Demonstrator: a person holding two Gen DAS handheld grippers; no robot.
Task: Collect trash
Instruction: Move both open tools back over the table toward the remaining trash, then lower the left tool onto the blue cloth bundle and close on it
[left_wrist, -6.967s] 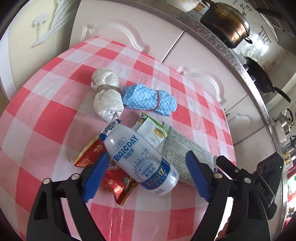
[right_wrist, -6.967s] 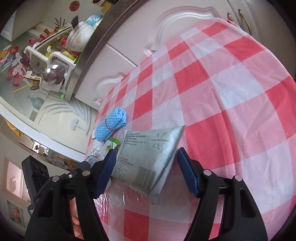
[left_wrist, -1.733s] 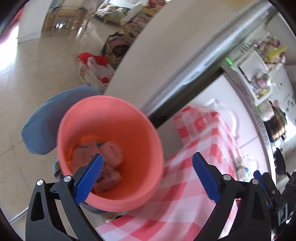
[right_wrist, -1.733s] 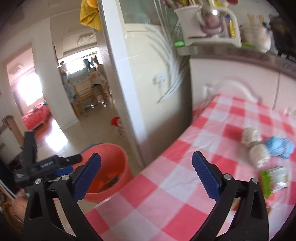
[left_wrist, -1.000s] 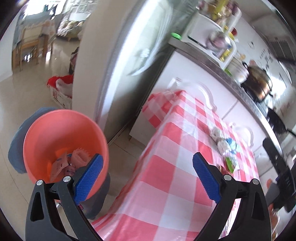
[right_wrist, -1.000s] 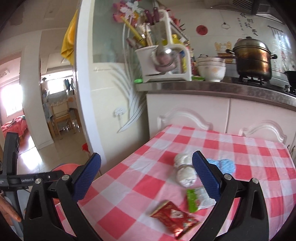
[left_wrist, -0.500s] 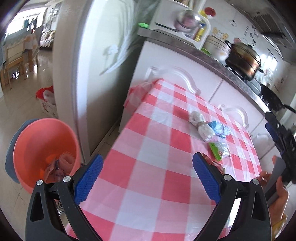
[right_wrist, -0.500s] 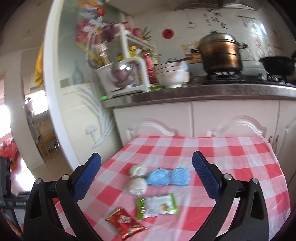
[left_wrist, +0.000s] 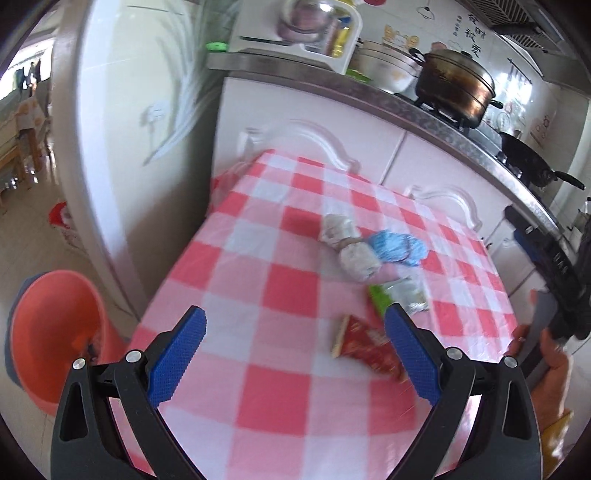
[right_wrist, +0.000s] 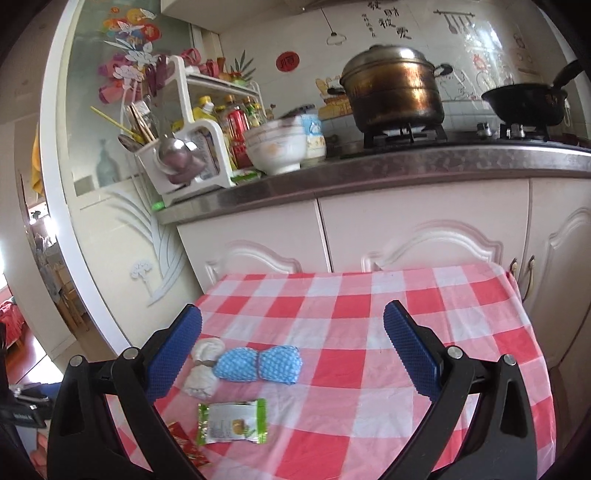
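Red-and-white checked cloth covers the table that anchors both views, and the remaining trash lies on it; a red snack wrapper sits nearest the table's front edge, with a green-and-white snack packet just behind it toward the cabinets. Behind the packet lie a white cloth roll and a blue cloth roll, side by side and touching, the white one toward the table's left edge. The left gripper hangs above the front of the table with its blue-padded fingers spread wide and nothing between them; the red wrapper shows just inside its right finger, though the view is blurred and contact cannot be judged. The right gripper is likewise held wide apart and empty, raised over the table's front half and facing the cabinets; the white roll's edge is partly hidden behind its left finger. An orange bucket stands on the floor off the table's left front corner, with a few pieces of rubbish dimly visible inside. A person's hand grips the handle of the right tool beyond the table's right edge. Behind the table run white cabinets under a grey counter, on which a brass-coloured pot and a black wok sit on the stove.
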